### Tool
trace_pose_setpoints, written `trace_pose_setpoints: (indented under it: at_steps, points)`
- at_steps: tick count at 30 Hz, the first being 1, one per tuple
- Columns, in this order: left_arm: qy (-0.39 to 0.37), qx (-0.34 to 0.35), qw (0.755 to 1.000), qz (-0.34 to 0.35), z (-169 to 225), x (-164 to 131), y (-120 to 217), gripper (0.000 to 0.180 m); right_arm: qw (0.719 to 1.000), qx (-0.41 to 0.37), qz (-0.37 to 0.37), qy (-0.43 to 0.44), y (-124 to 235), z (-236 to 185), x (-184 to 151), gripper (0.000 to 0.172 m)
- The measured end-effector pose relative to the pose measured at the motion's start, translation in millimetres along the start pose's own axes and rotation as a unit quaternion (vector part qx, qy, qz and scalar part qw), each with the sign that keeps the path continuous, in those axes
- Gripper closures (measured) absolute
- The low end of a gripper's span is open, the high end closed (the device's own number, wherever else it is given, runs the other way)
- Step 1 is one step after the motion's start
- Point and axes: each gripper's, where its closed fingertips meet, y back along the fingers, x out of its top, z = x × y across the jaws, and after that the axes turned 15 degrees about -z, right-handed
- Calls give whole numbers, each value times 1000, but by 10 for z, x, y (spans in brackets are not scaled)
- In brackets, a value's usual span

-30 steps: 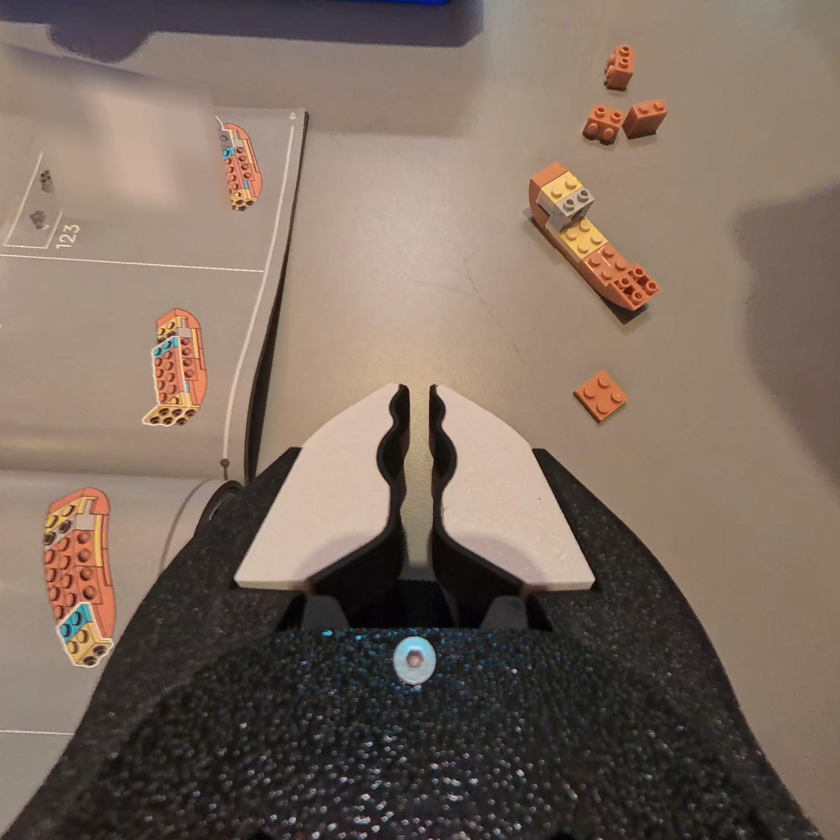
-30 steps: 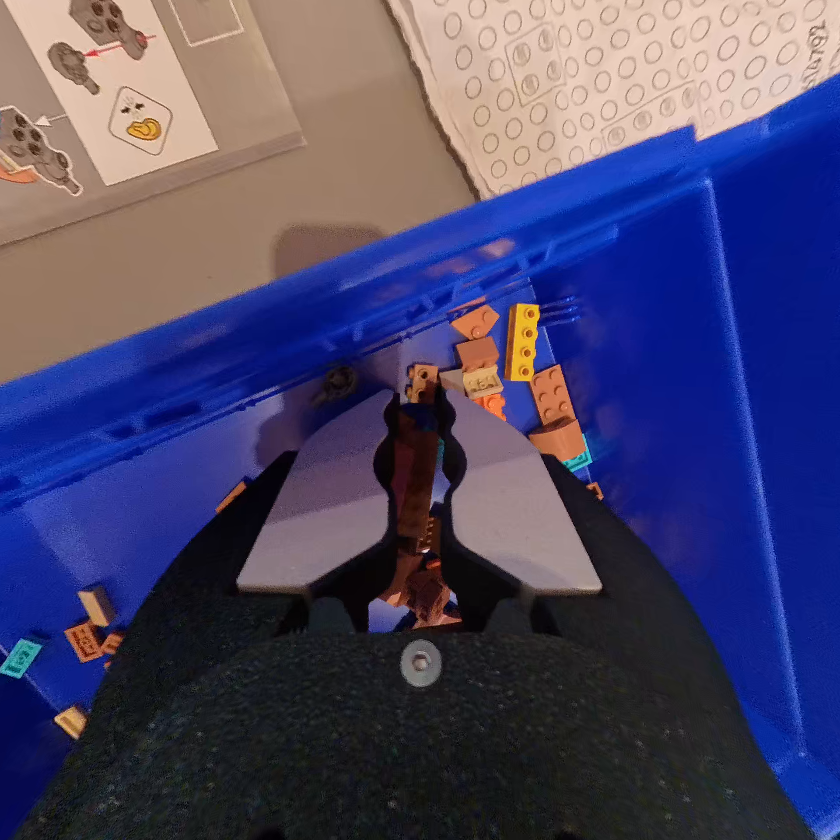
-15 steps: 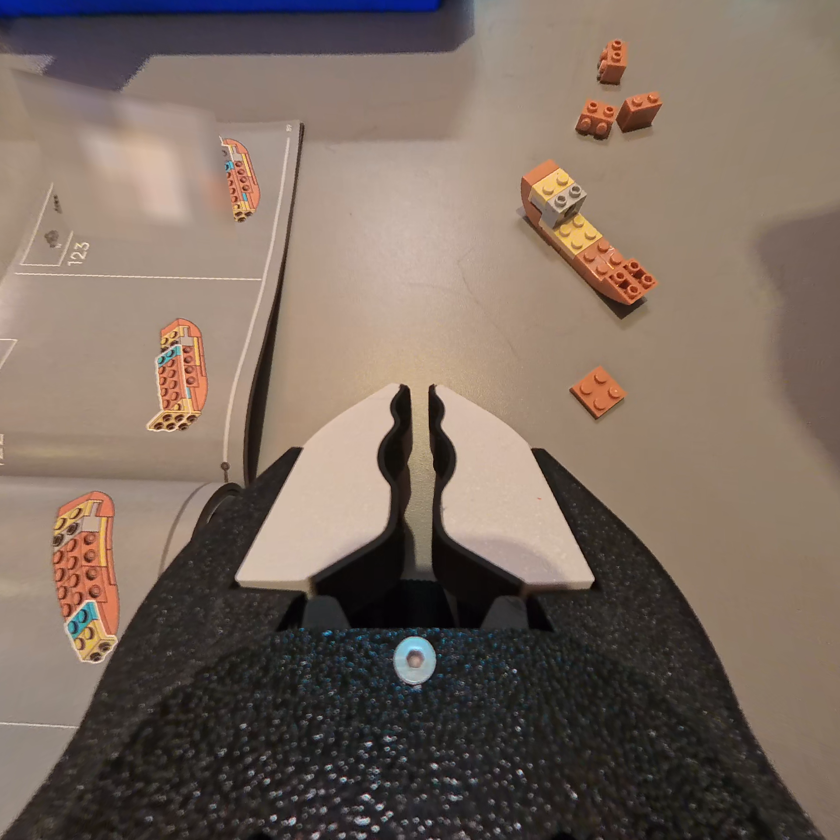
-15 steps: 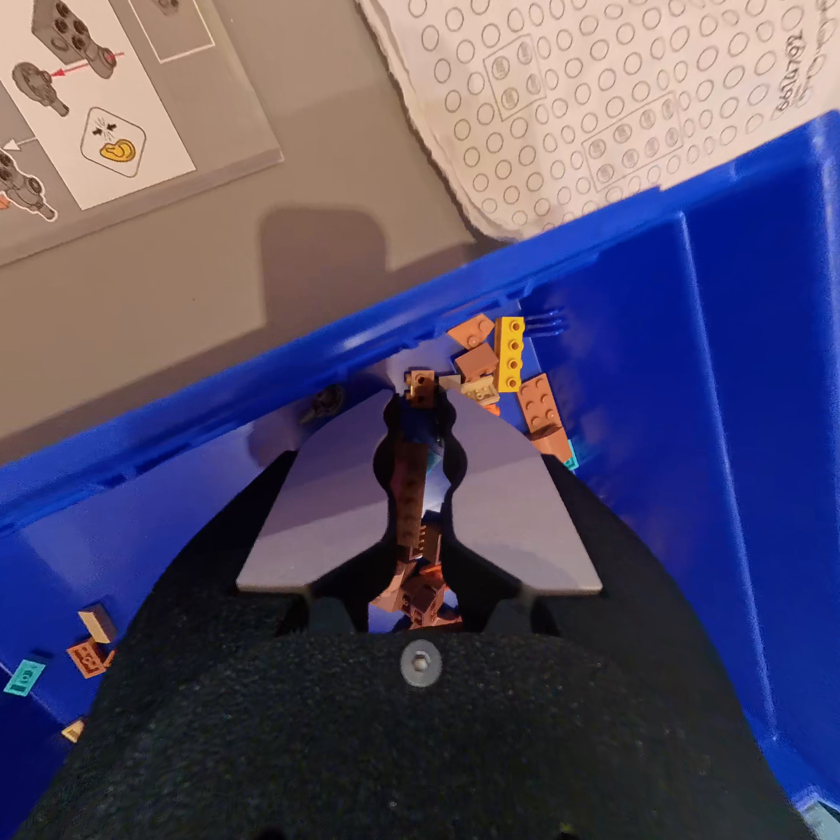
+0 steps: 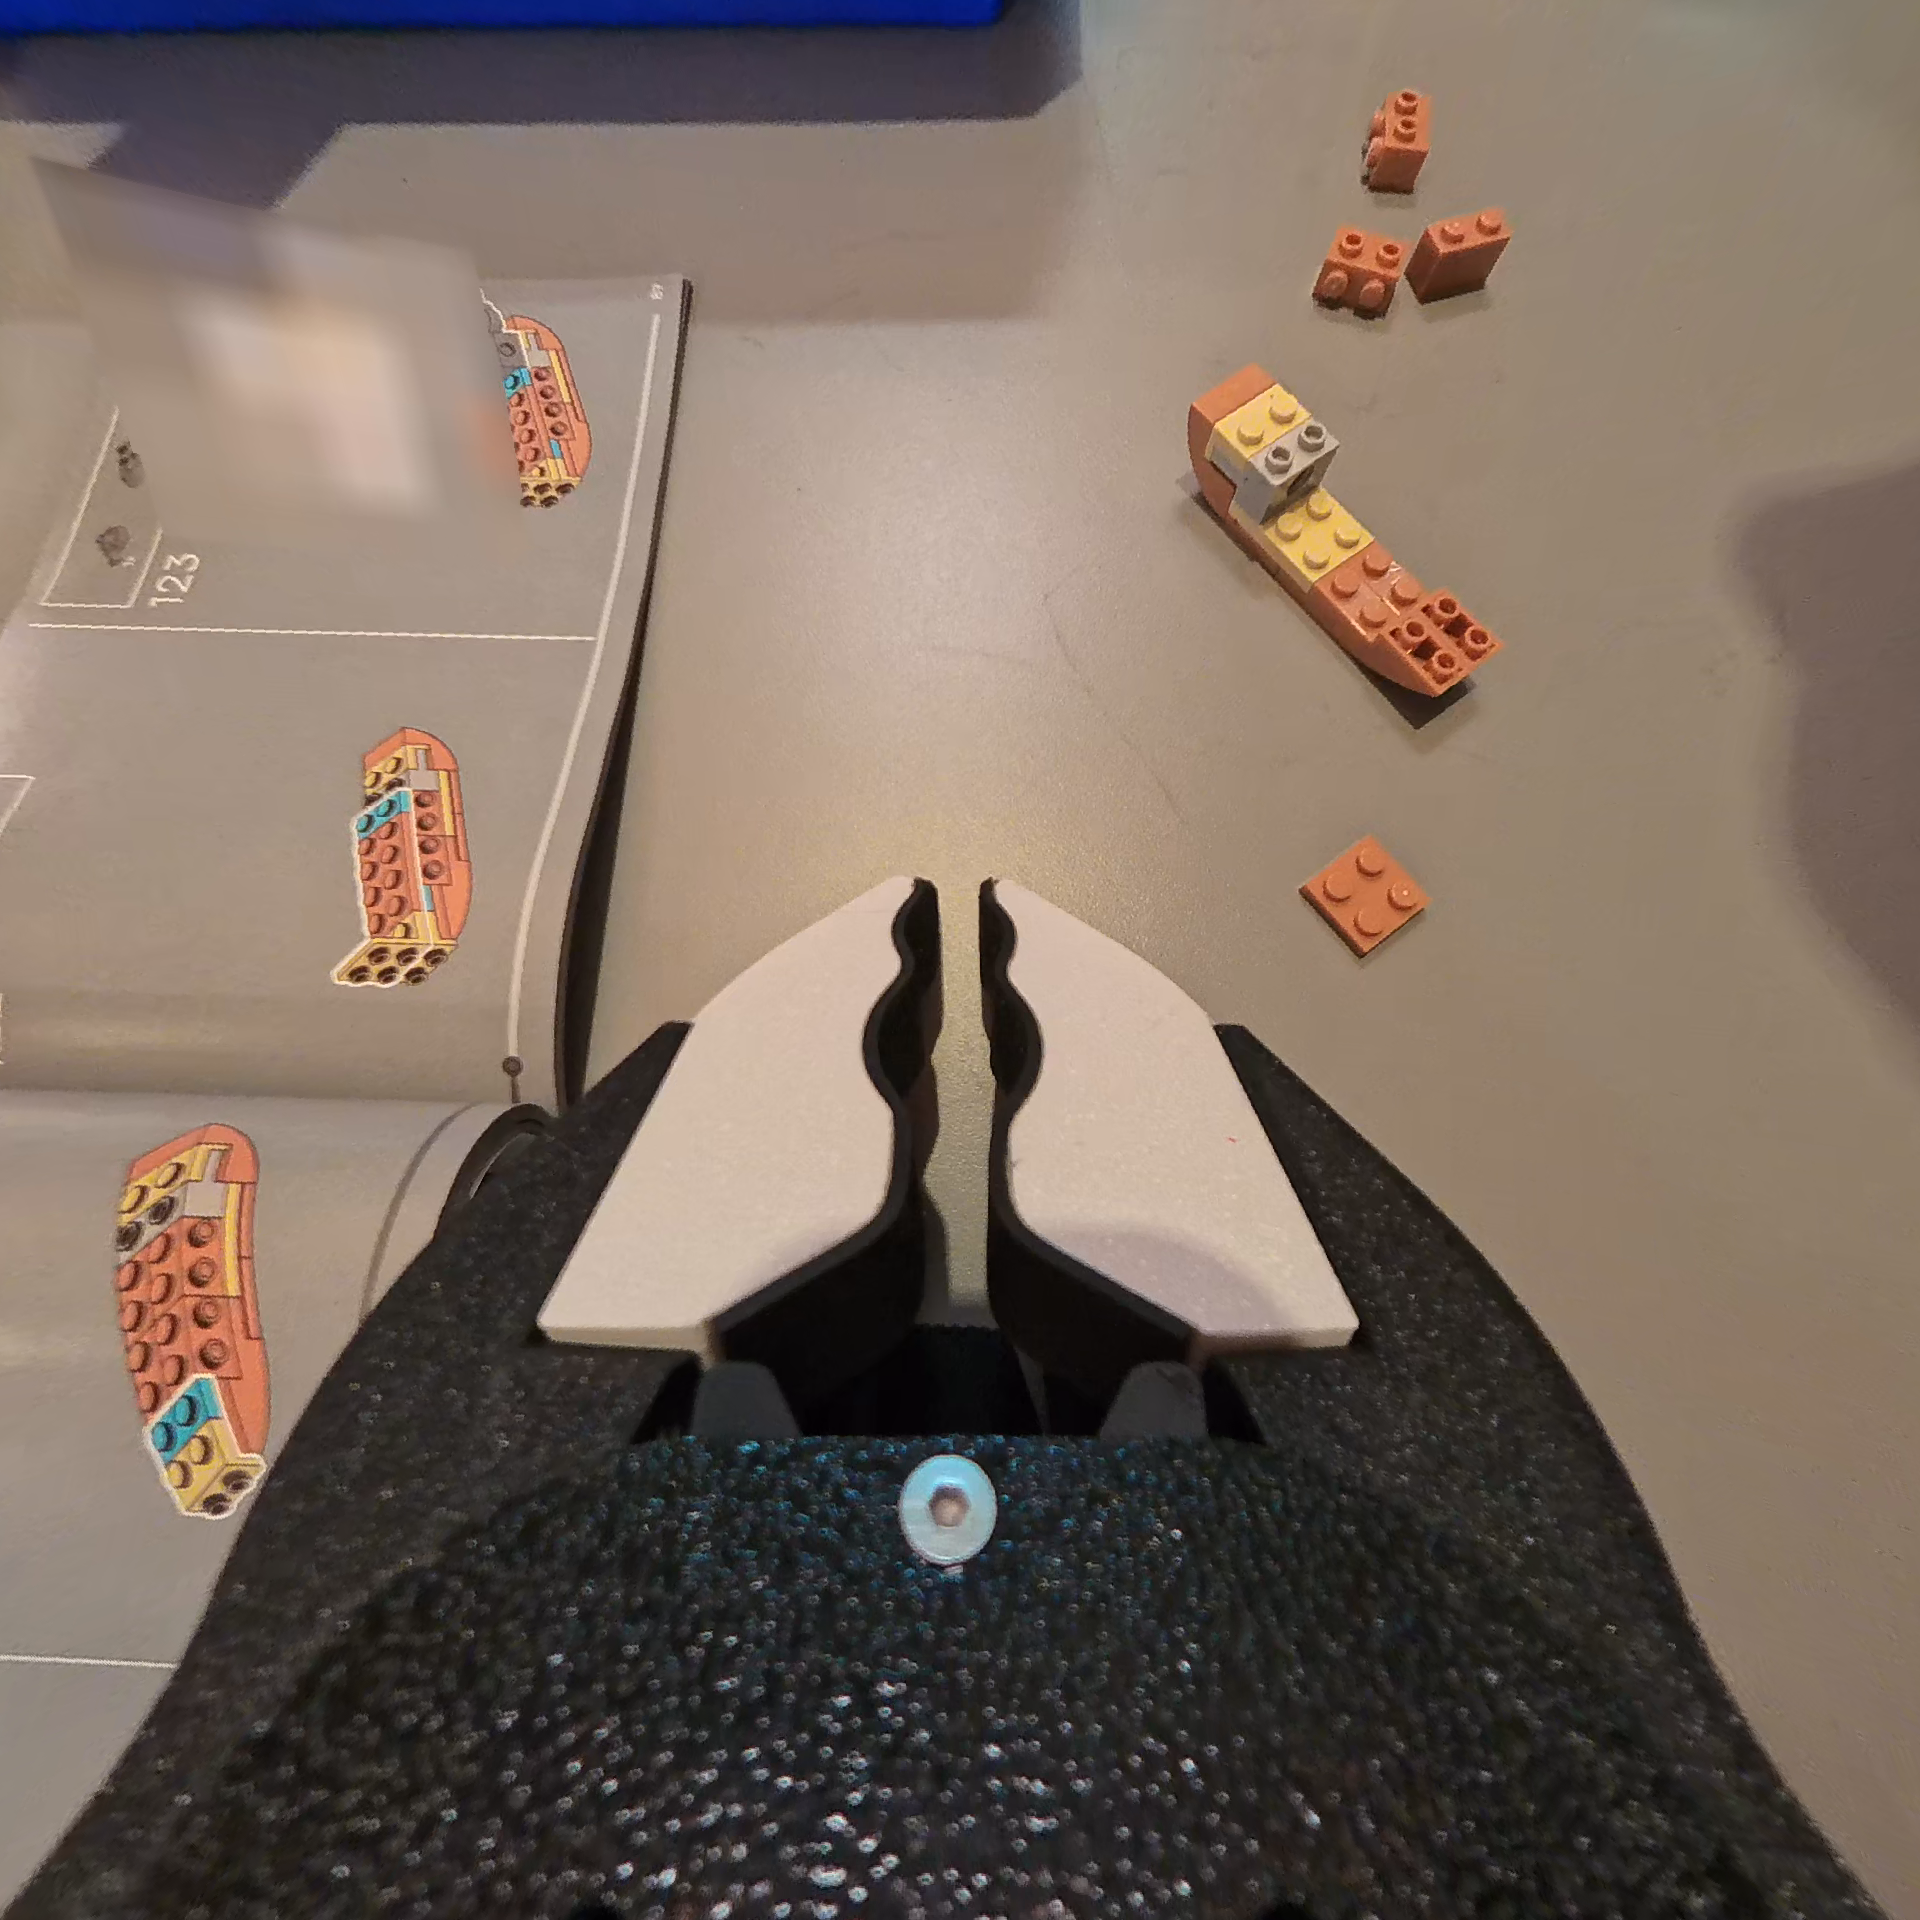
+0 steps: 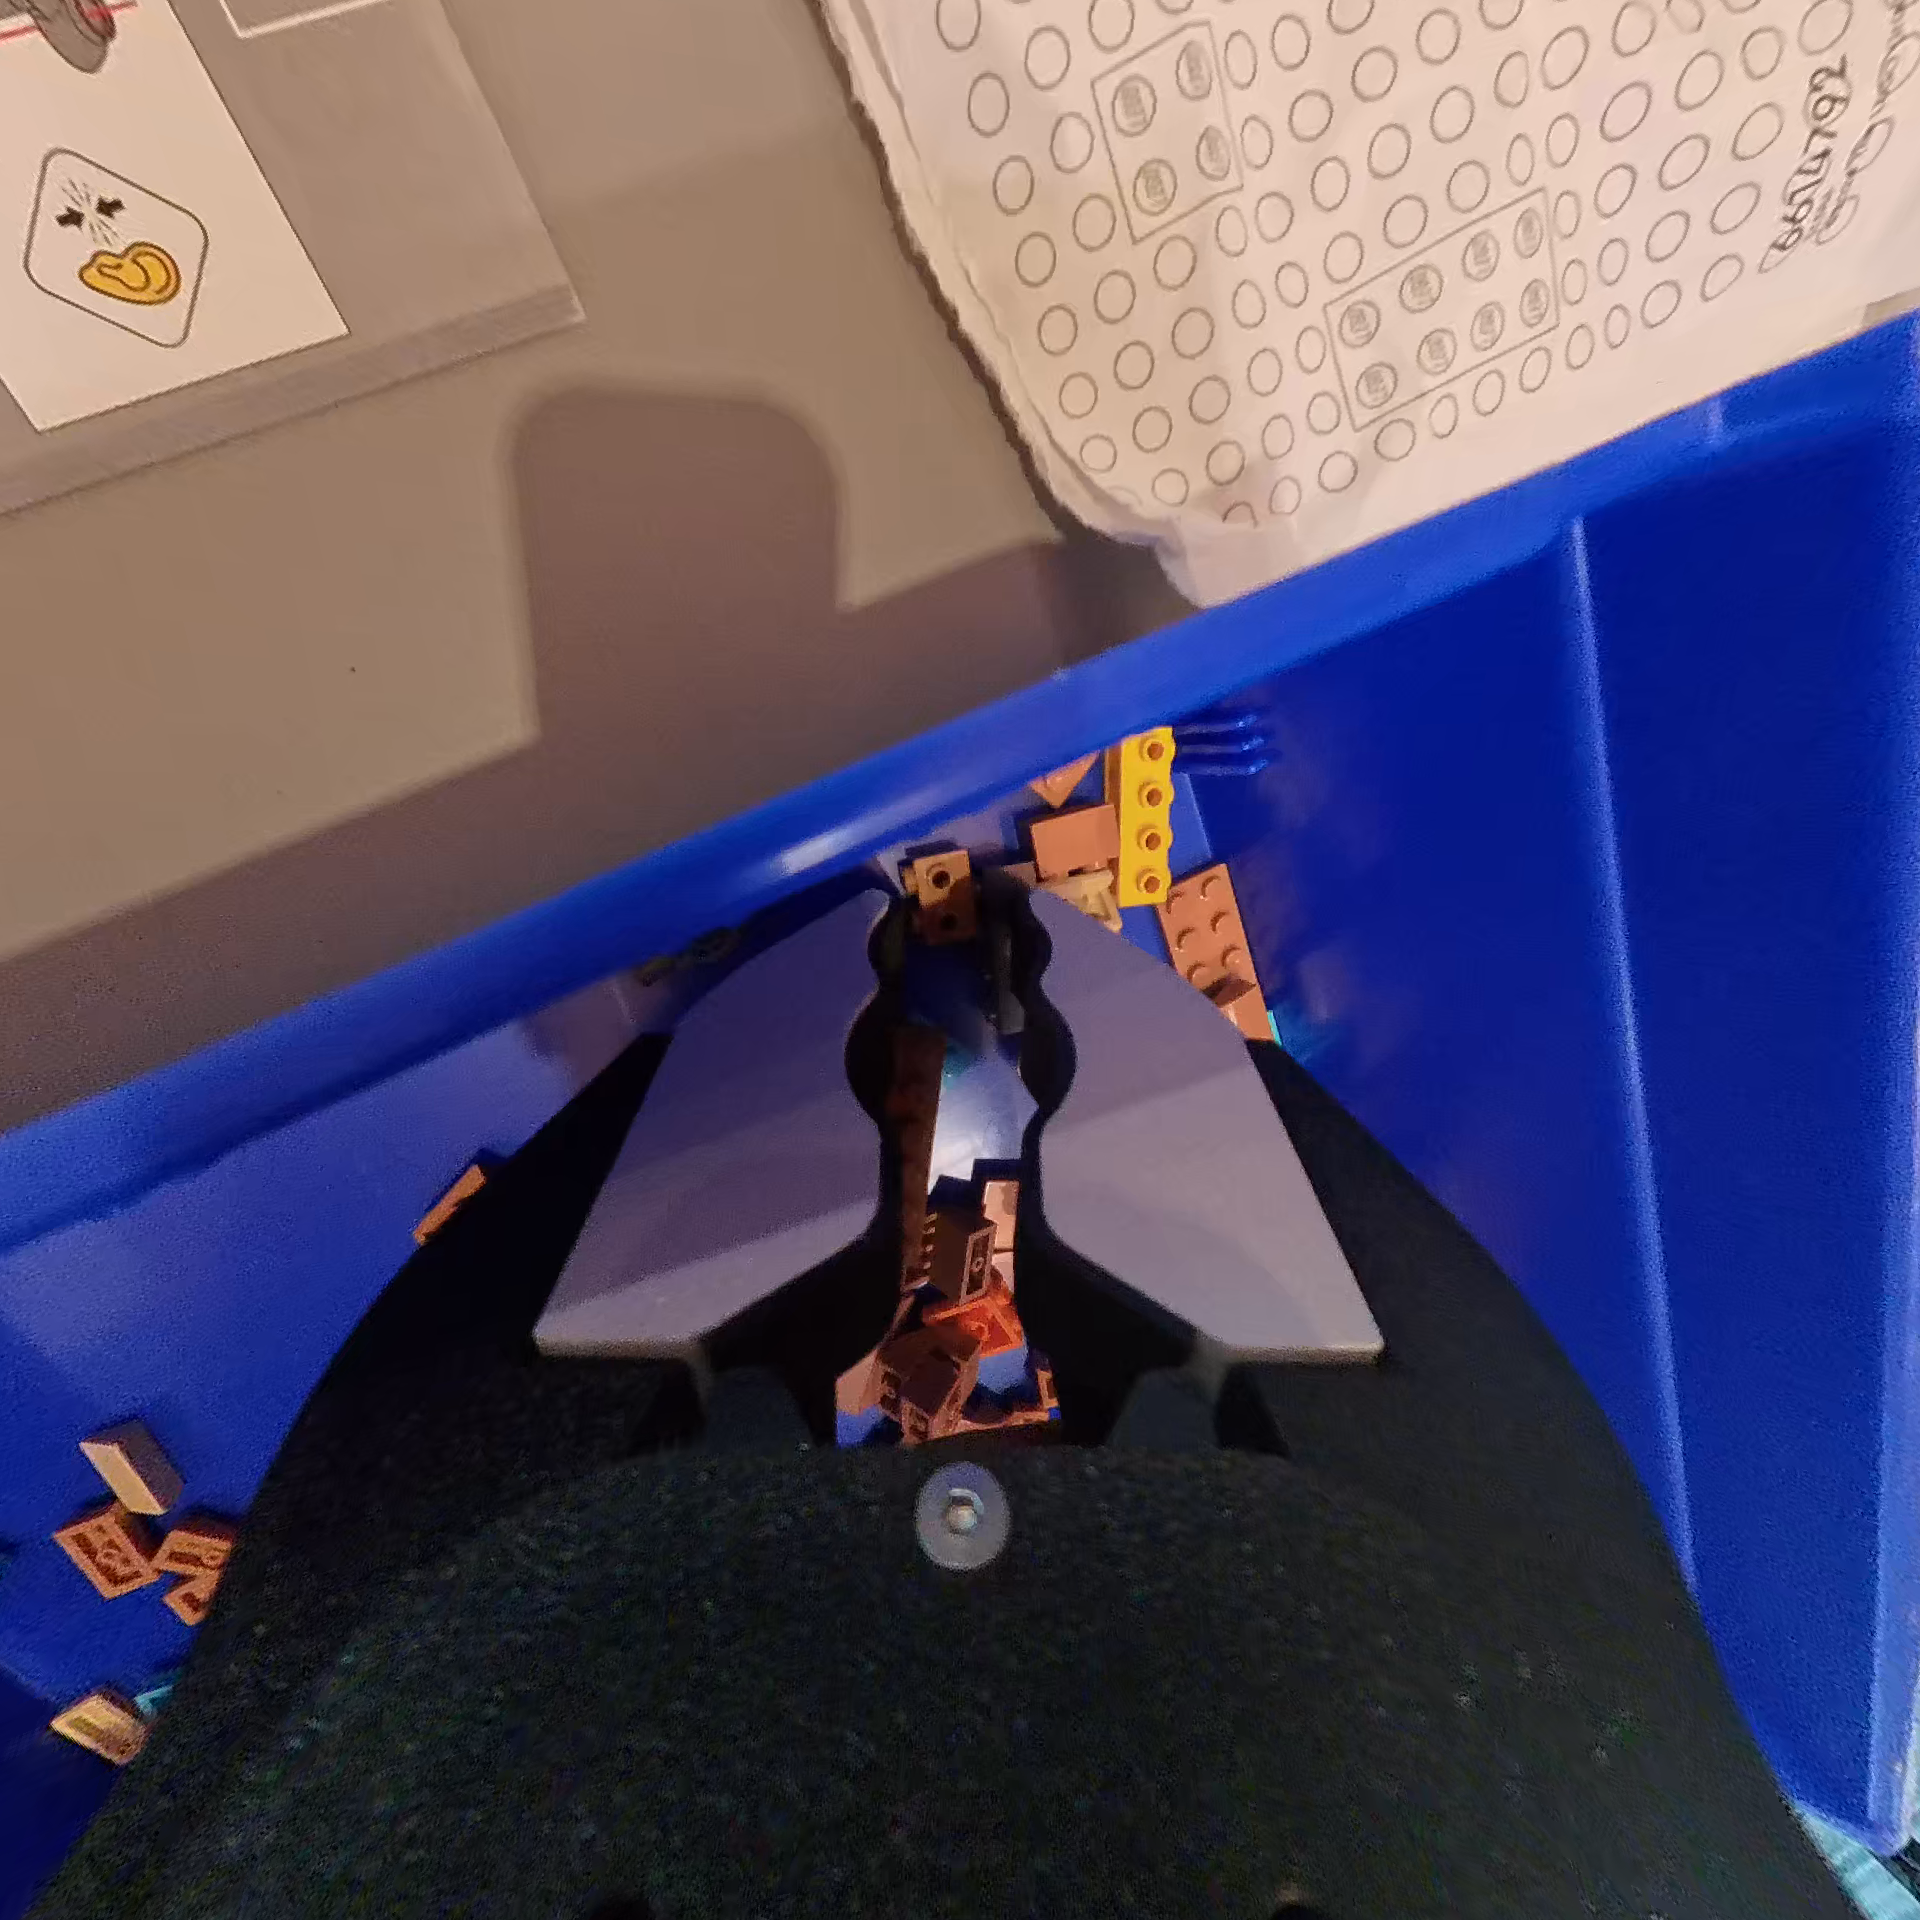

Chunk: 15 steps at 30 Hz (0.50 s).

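Observation:
My left gripper (image 5: 958, 894) hovers over the grey table (image 5: 935, 520), its jaws a narrow slit apart with only table between them. A small brown, yellow and grey brick build (image 5: 1340, 540) lies ahead to the right, and a brown square plate (image 5: 1363, 894) lies nearer. My right gripper (image 6: 961, 914) reaches into a blue bin (image 6: 1714, 935). A long dark brown piece (image 6: 914, 1101) with a tan end (image 6: 940, 883) stands between its jaws against the left finger. Blue shows between the piece and the right finger (image 6: 1143, 1143).
An open instruction booklet (image 5: 312, 779) lies left of my left gripper. Three loose brown bricks (image 5: 1403, 239) lie at the far right. The bin holds several loose bricks, including a yellow one (image 6: 1148, 810). A white printed bag (image 6: 1403, 260) and a booklet page (image 6: 156, 239) lie beyond the bin rim (image 6: 727, 862). The gap from one gripper's tips to the other's is roughly 30 cm. Between my left fingertips and the brown square plate (image 5: 1363, 894) there is roughly 7 cm.
My right gripper's jaws have widened a little, and a gap now shows beside the brown piece. The bin rim has dropped lower in its view. My left gripper has drifted slightly and stays empty.

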Motion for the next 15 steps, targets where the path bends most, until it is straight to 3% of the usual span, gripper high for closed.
trace_pose_setpoints:
  at_steps: [10, 15]
  points:
    - [1, -1, 1000, 0, -1, 0, 1, 173, 998, -36, 1, 56, 21, 1, 10, 150]
    - [2, -3, 1000, -1, -1, 0, -1, 173, 997, -11, 10, 76, 23, -95, -9, 150]
